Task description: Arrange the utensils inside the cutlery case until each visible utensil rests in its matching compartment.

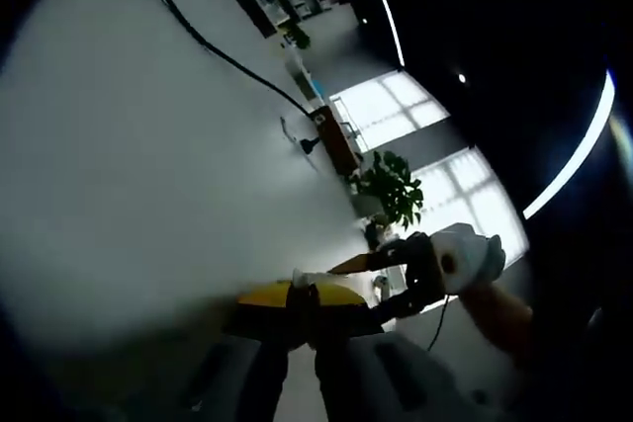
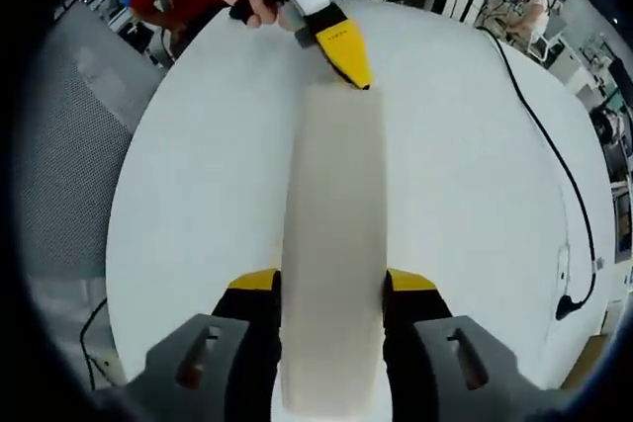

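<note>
On the white table [image 2: 198, 195], the right gripper [image 2: 332, 289] clamped the closed cutlery case [image 2: 332, 234]; the left gripper [image 2: 346, 56] pinched its far end; opening it likely came next.

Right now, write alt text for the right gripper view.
A long pale case lies on a white table, clamped at its near end between the right gripper jaws. At its far end, the hand-held left gripper grips it.

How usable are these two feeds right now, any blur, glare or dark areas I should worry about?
Left gripper view: tilted, dim and soft; bright windows blow out, the left gripper's jaws are blurred and dark. Right gripper view: evenly lit and sharper; the pale cutlery case shows clearly between the right gripper's jaws, fisheye bending the white table edge.
</note>
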Available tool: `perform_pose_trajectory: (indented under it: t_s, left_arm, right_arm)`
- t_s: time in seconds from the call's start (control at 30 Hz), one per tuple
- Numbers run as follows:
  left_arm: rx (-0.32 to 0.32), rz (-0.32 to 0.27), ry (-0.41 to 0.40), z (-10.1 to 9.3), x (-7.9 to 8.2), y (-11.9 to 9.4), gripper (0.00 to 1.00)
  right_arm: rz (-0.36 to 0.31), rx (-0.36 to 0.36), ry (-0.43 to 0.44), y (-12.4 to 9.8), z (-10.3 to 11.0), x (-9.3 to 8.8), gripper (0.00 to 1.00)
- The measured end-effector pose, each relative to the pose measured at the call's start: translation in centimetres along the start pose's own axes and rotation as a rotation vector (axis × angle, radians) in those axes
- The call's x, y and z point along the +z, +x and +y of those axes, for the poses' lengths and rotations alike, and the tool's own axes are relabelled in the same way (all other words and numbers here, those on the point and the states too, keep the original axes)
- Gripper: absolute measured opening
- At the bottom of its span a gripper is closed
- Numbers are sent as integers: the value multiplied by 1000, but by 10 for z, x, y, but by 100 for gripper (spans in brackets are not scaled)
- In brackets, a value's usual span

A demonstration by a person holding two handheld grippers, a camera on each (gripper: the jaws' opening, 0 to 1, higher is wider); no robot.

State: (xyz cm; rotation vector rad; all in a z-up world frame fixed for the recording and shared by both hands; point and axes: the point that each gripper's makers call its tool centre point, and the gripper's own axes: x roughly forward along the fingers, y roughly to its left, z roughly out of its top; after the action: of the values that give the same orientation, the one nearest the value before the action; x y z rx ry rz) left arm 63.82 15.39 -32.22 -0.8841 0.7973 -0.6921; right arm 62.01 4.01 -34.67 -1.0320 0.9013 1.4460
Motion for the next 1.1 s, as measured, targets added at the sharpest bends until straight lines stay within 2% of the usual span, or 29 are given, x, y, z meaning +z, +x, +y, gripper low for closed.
perform_pose_trajectory:
  t_s: [0.37,0.63,0.83,1.03,1.1]
  left_arm:
    - [36,-39,24,7,9,3,17]
    - [35,-42,5,8,8,4,17]
    - [39,-73,-10,7,13,4,17]
    - [41,-51,-10,8,7,7,17]
    - [42,-48,-9,8,6,7,17]
  right_arm:
    - [-33,31,23,1,-4,2,39]
    - [-72,51,45,4,-4,1,39]
    - [-104,26,58,-1,-8,1,39]
    - [-108,35,65,1,-9,-1,39]
    - [-127,38,74,0,-9,1,39]
